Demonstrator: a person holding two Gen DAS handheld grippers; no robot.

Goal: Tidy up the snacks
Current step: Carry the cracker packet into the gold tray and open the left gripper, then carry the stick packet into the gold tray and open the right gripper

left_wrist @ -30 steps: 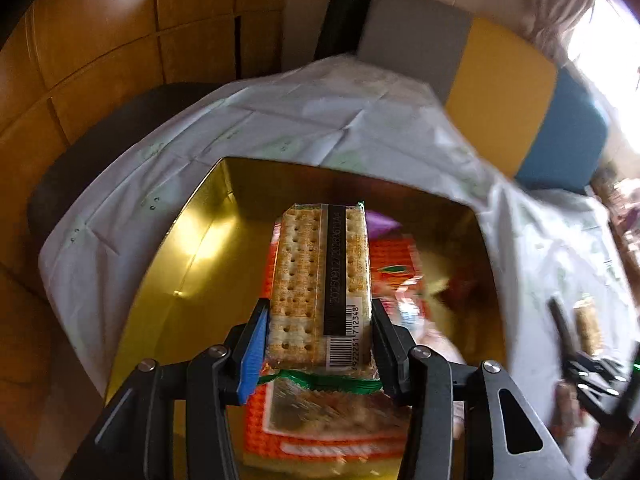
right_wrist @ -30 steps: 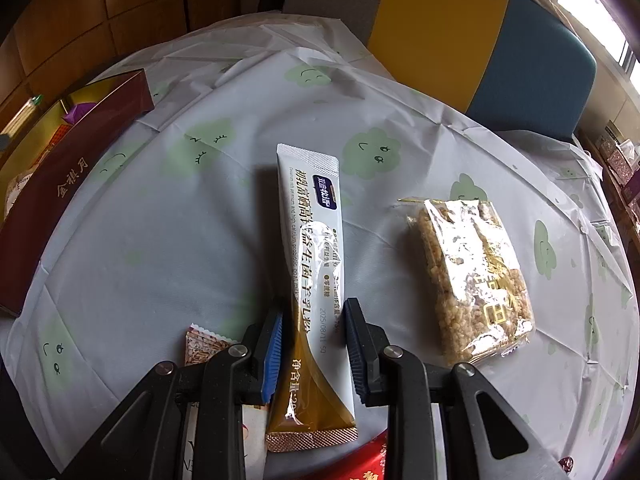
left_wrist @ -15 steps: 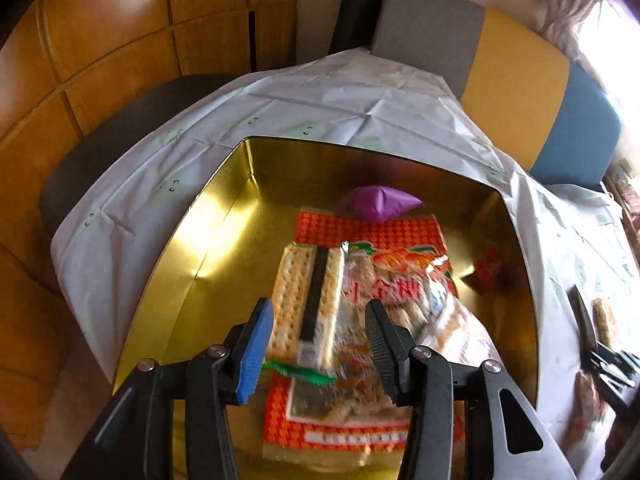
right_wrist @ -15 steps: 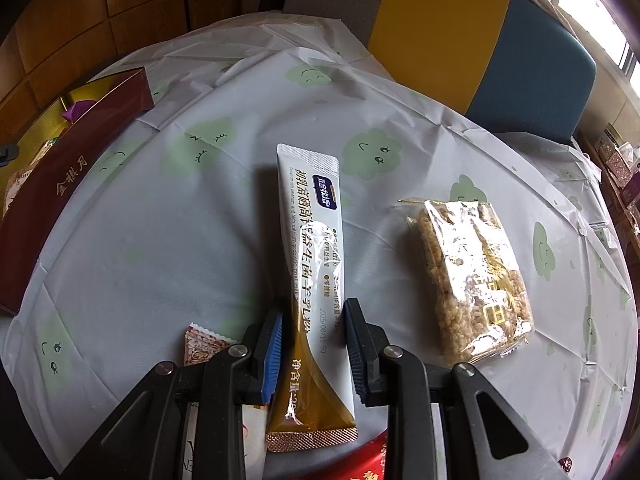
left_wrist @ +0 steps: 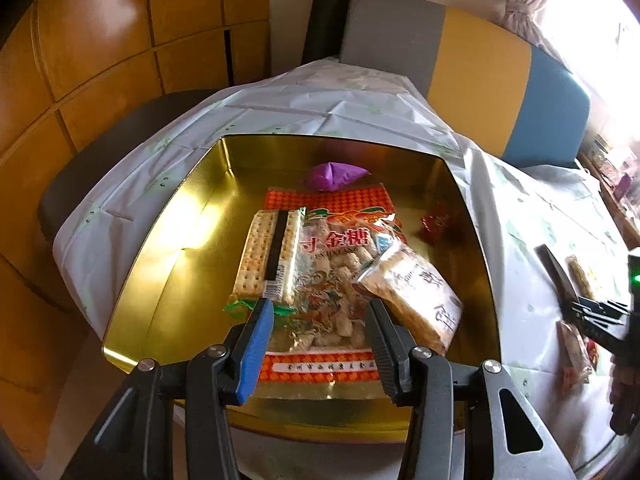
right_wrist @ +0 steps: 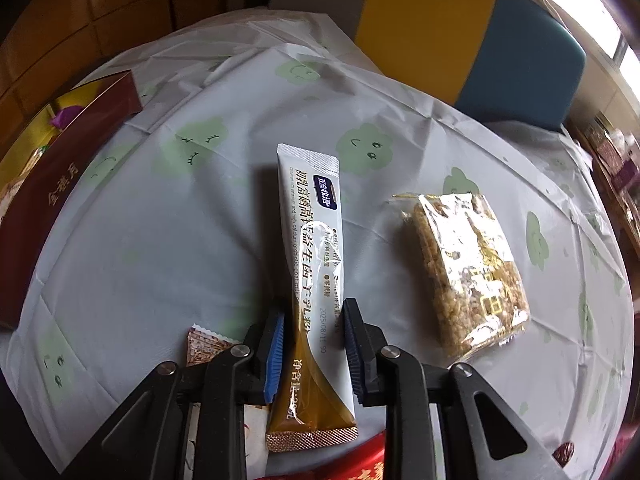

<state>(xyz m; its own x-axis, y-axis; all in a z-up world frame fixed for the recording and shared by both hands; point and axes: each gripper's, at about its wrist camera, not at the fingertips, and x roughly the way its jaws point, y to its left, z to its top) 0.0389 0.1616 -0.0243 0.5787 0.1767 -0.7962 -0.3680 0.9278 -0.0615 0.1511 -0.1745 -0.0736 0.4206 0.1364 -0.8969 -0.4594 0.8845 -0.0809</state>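
Observation:
My left gripper [left_wrist: 318, 318] is open and empty above the gold tin [left_wrist: 168, 248]. In the tin lie the cracker pack [left_wrist: 270, 256], a large orange candy bag [left_wrist: 332, 280], a puffed-rice pack [left_wrist: 416, 296], a purple pouch [left_wrist: 334, 176] and a red candy [left_wrist: 436, 226]. My right gripper [right_wrist: 314, 334] straddles a long white and gold stick sachet [right_wrist: 316, 264] on the table; the jaws stand close to it, a small gap shows on each side. A clear-wrapped rice crisp bar [right_wrist: 464, 272] lies to its right.
The tin's maroon side [right_wrist: 52, 196] shows at the left of the right wrist view. A small orange packet [right_wrist: 204, 350] and a red wrapper [right_wrist: 352, 460] lie near my right gripper. A grey, yellow and blue chair back [left_wrist: 480, 68] stands behind the round table [right_wrist: 160, 240].
My left gripper opened and let go of the cracker pack, which now lies in the tin on the orange bag. The gripper pulled back and up. My right gripper has not moved.

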